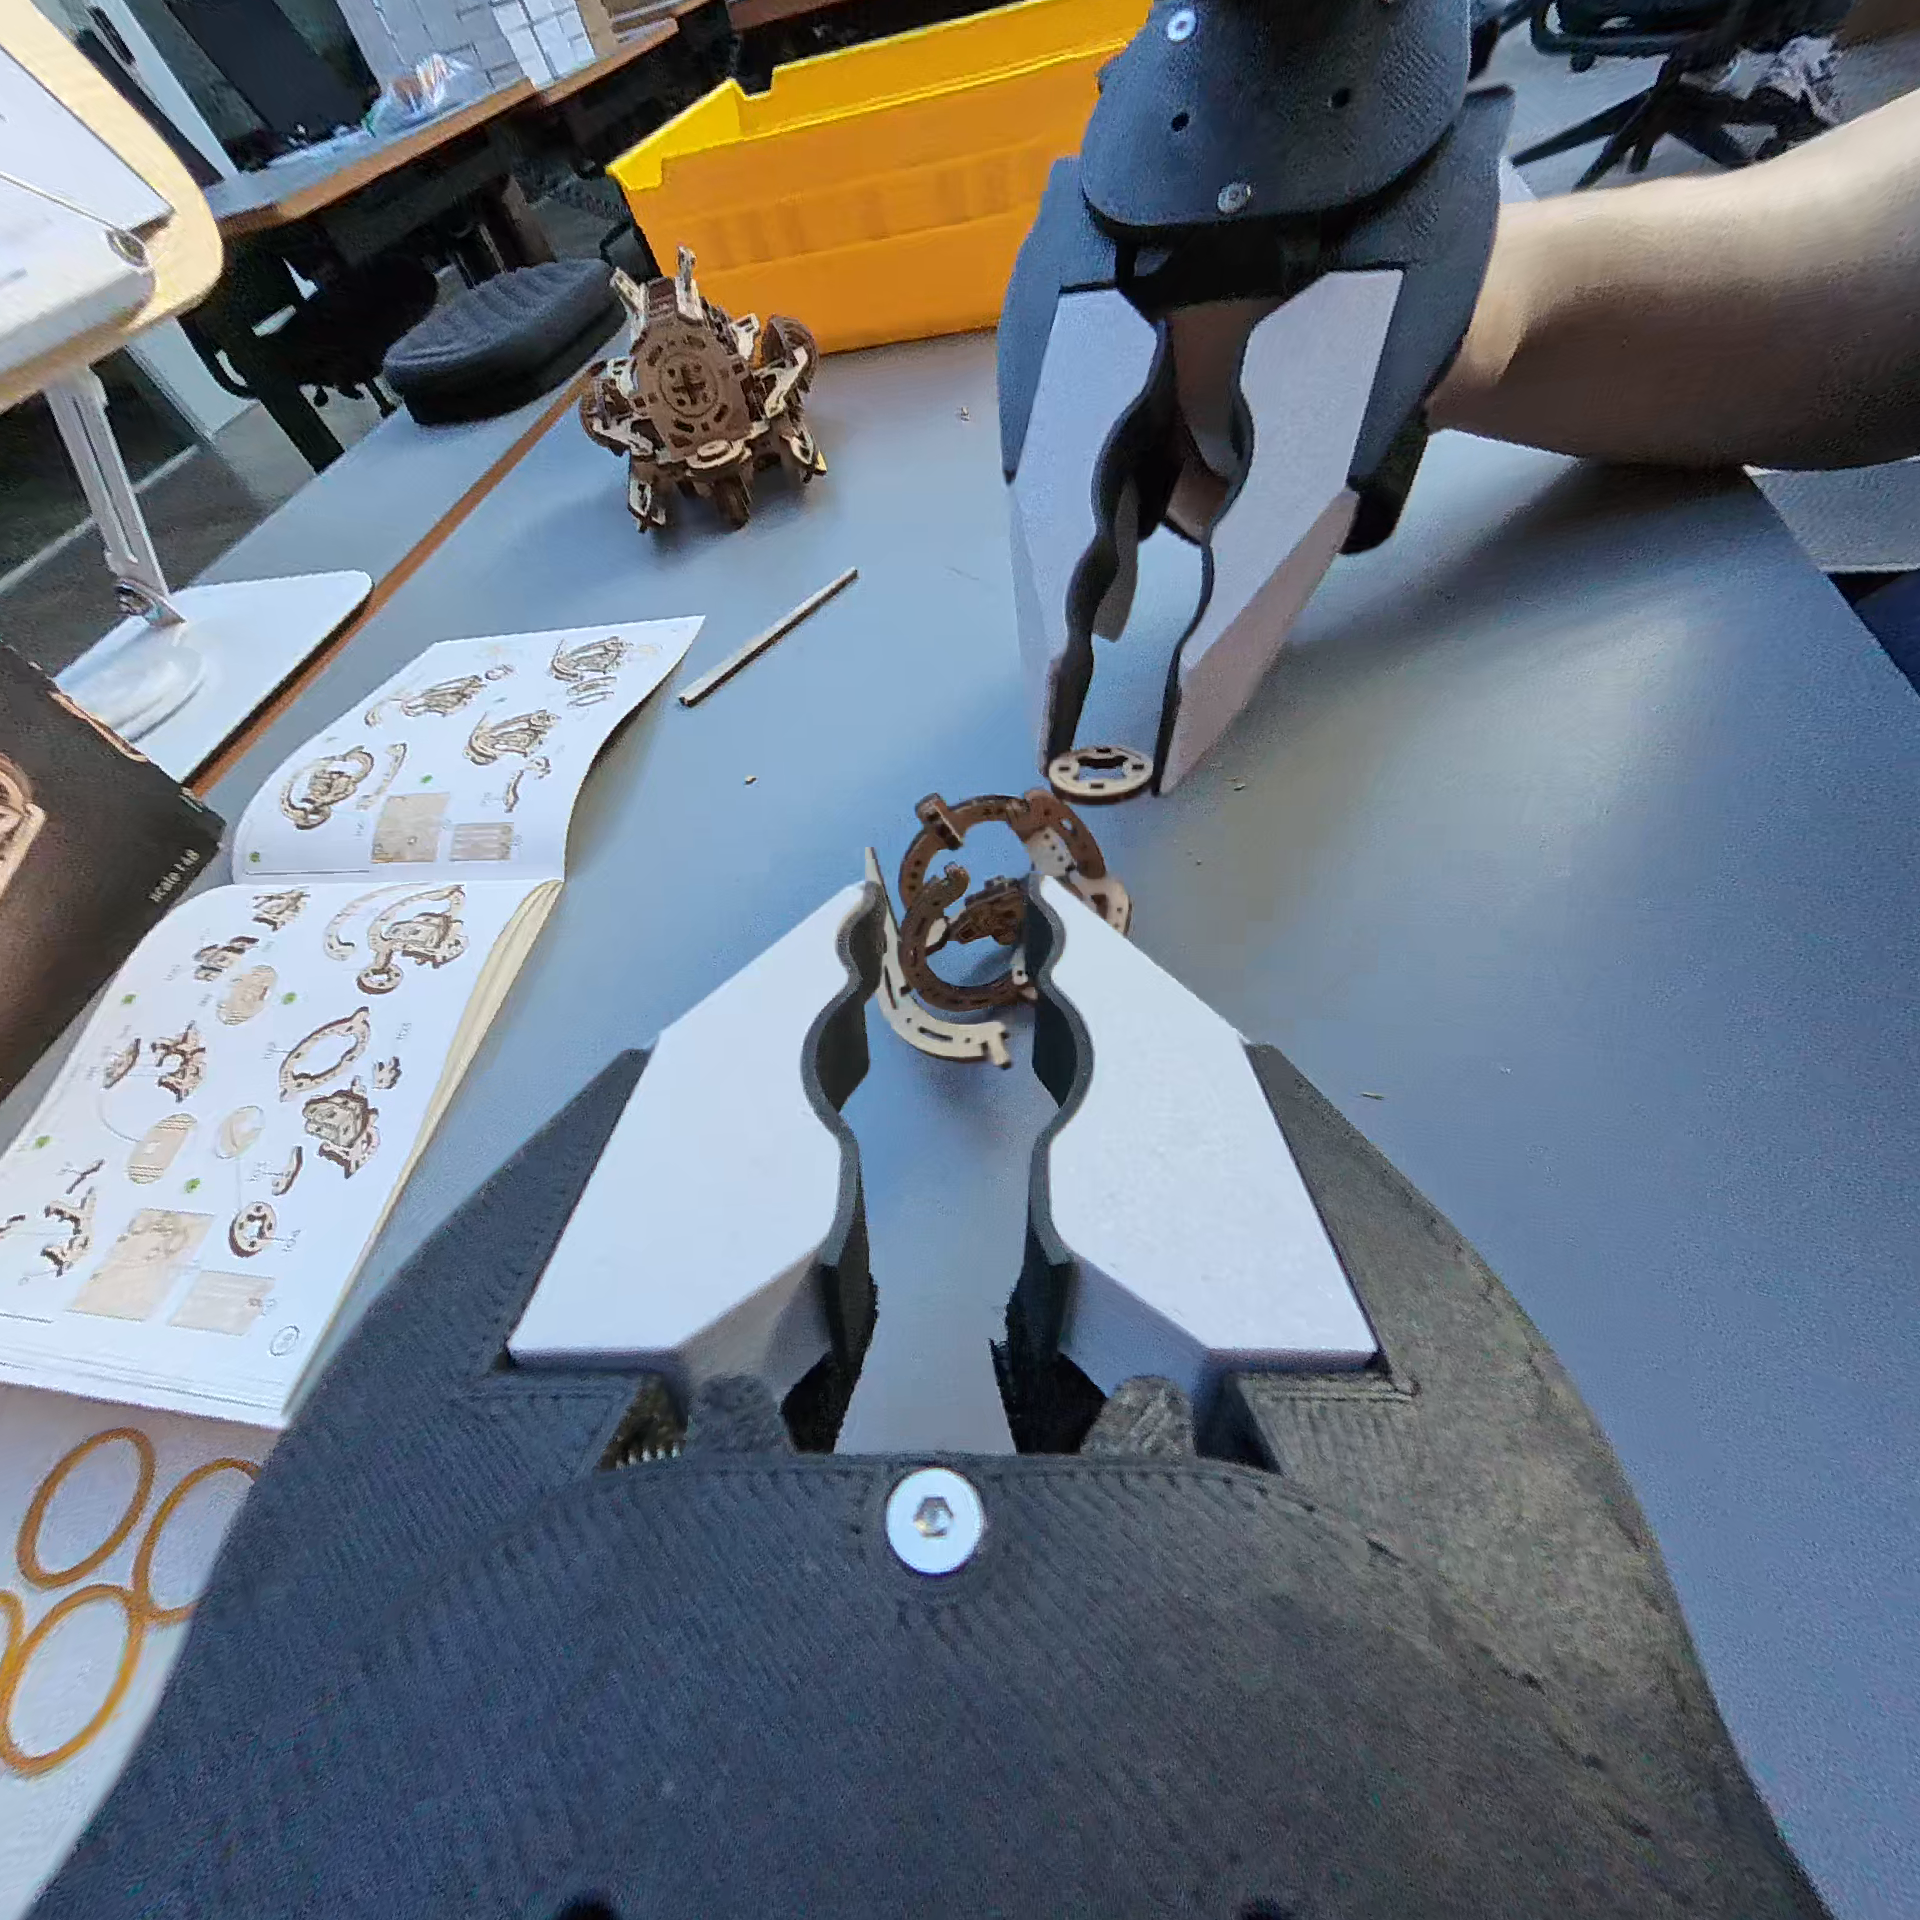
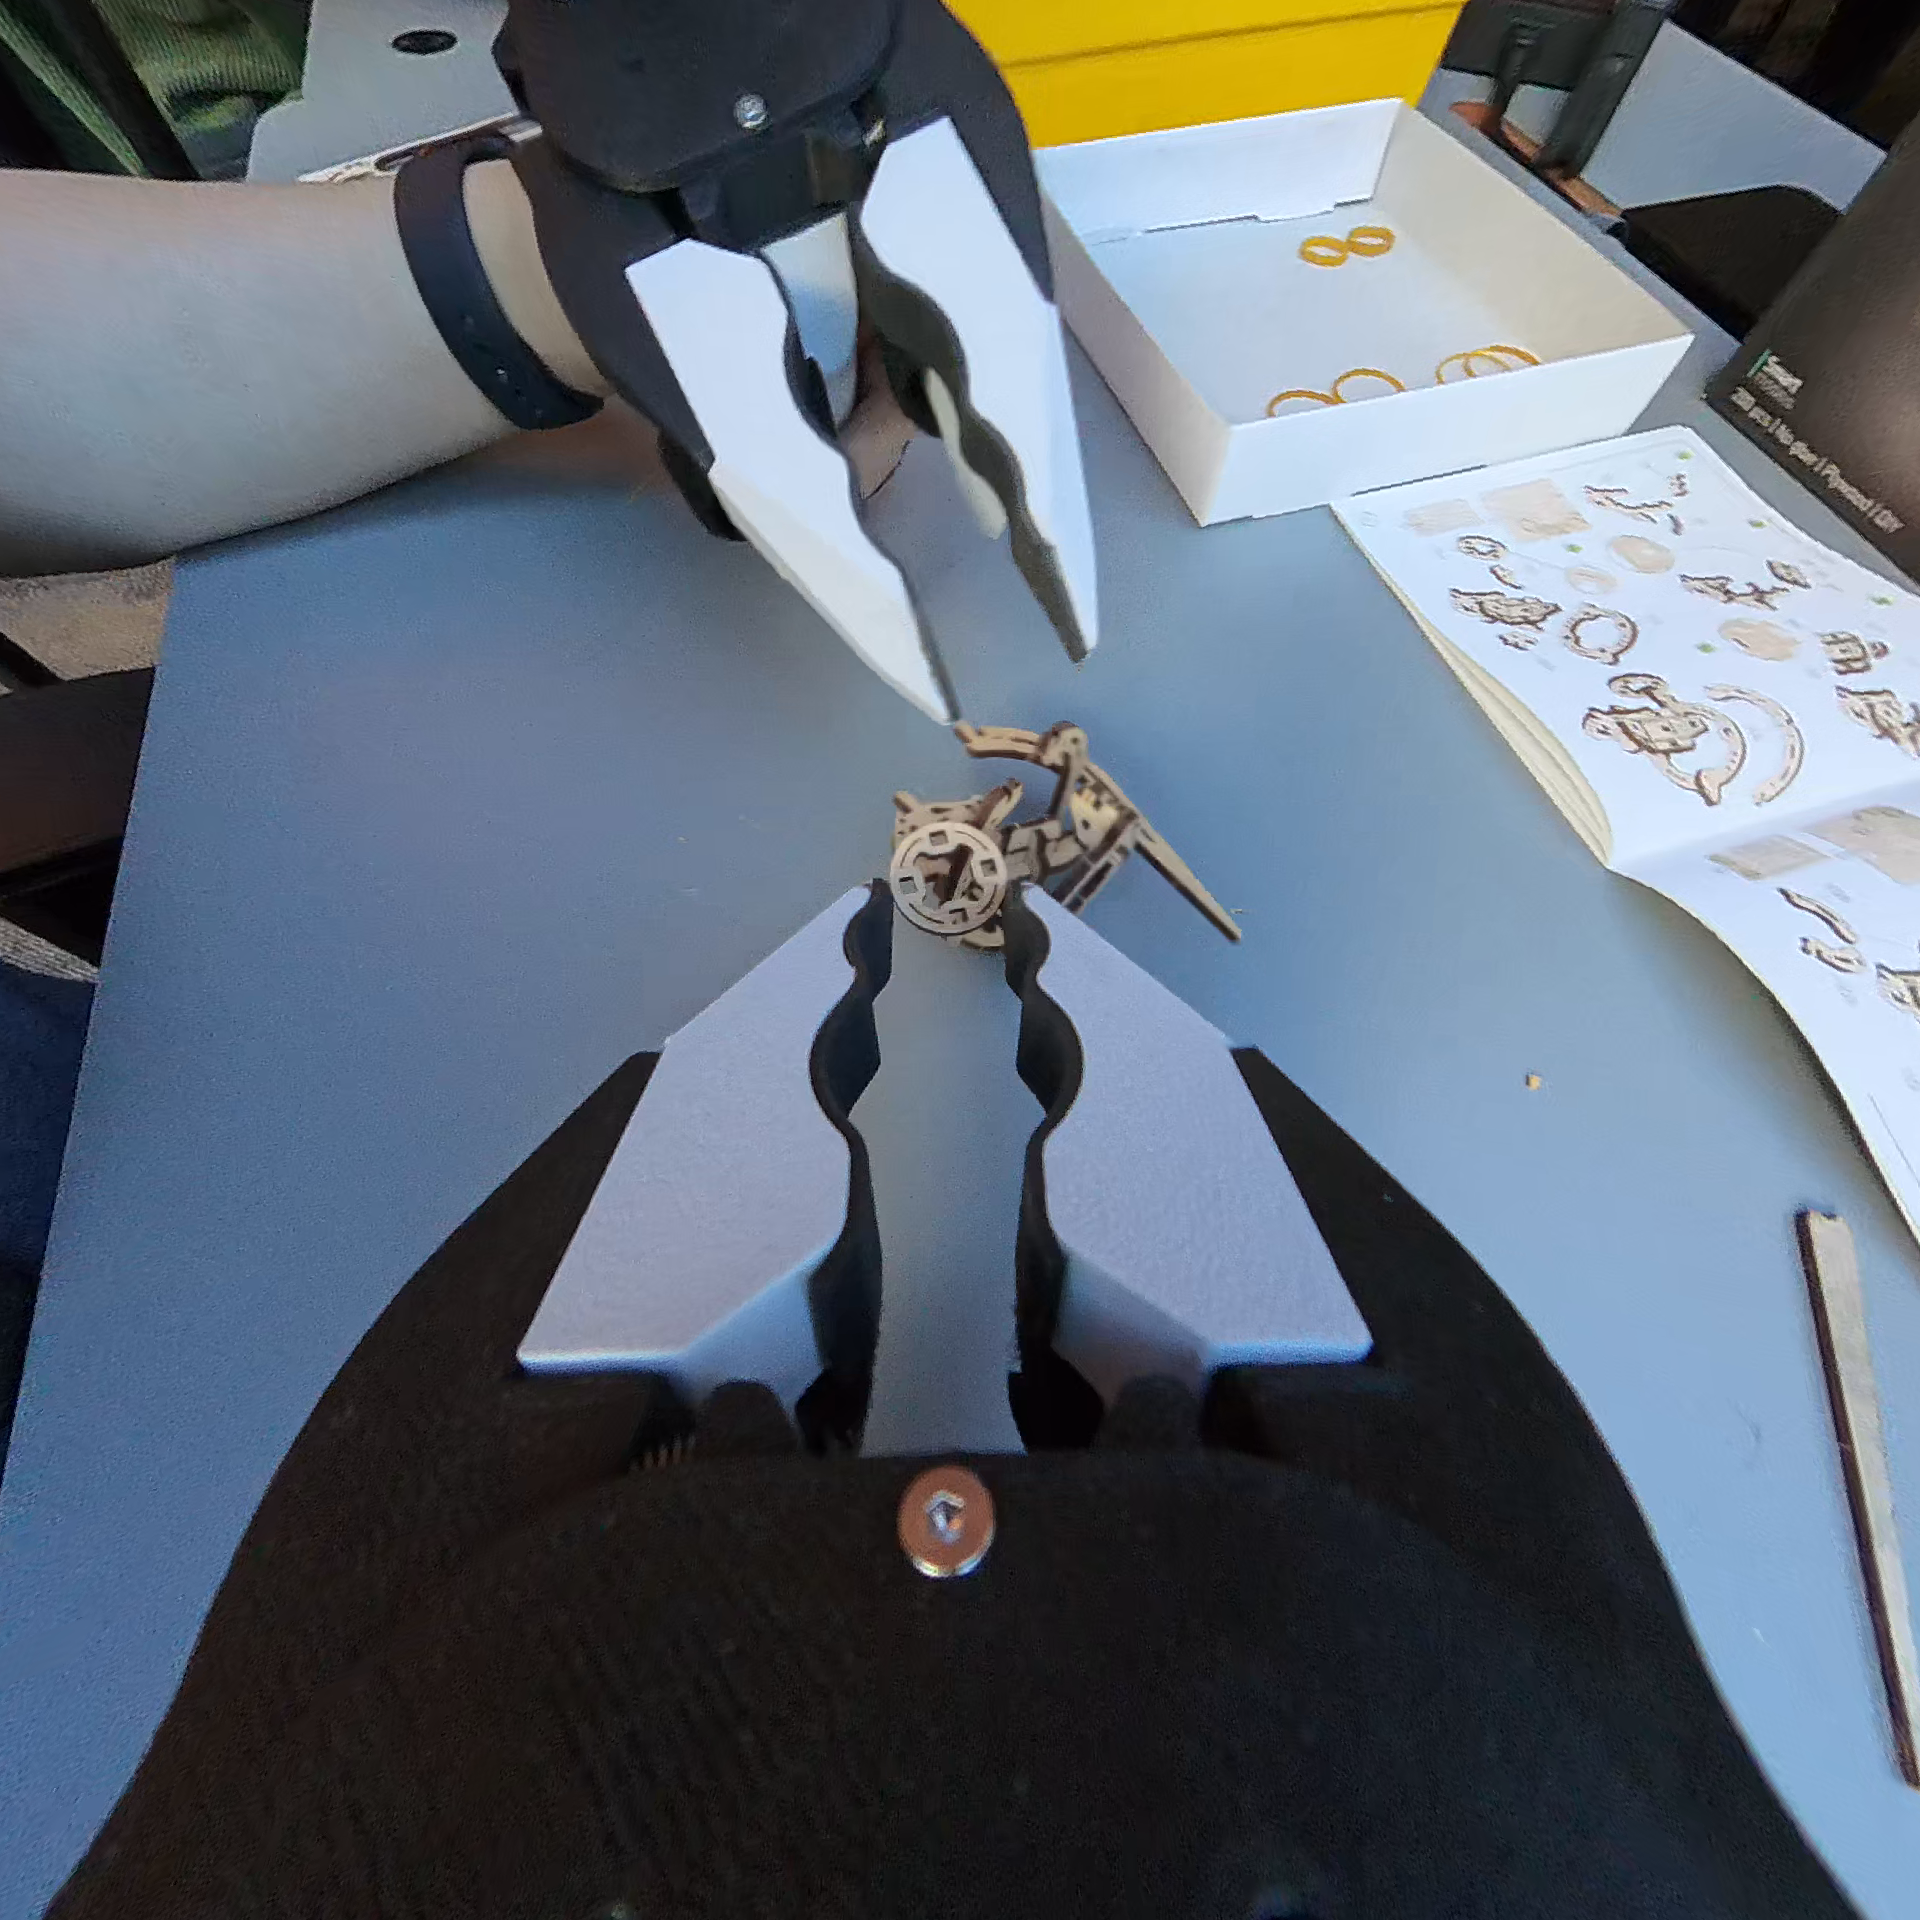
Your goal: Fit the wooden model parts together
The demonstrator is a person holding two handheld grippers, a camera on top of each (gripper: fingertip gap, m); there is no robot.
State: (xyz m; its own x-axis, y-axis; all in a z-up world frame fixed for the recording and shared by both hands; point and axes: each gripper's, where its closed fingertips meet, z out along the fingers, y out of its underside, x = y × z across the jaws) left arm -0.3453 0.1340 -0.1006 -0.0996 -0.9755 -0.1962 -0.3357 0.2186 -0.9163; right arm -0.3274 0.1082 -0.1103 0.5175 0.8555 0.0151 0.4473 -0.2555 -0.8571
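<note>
A small wooden ring assembly (image 1: 982,914) of curved arms stands on the grey table (image 1: 1507,935). My left gripper (image 1: 956,899) is open, its fingertips on either side of the assembly's near end. In the right wrist view the left gripper (image 2: 1010,681) points down, and one fingertip (image 2: 943,707) touches an arm of the assembly (image 2: 1081,821). My right gripper (image 2: 951,899) is shut on a small round wooden disc (image 2: 948,873) by its edges. It holds the disc low, right beside the assembly. From the left wrist view the right gripper (image 1: 1107,764) points down with the disc (image 1: 1101,774) at its tips.
A finished wooden model (image 1: 696,395) and a yellow bin (image 1: 883,187) stand at the back. An open instruction booklet (image 1: 416,831) lies to the left, with a wooden strip (image 1: 769,636) beyond it. A white box (image 2: 1351,457) holds rubber bands. A lamp base (image 1: 208,644) stands at the far left. The gap from one gripper's tips to the other's is roughly 4 cm. About 30 cm separates my right fingertips from the finished wooden model (image 1: 696,395).
</note>
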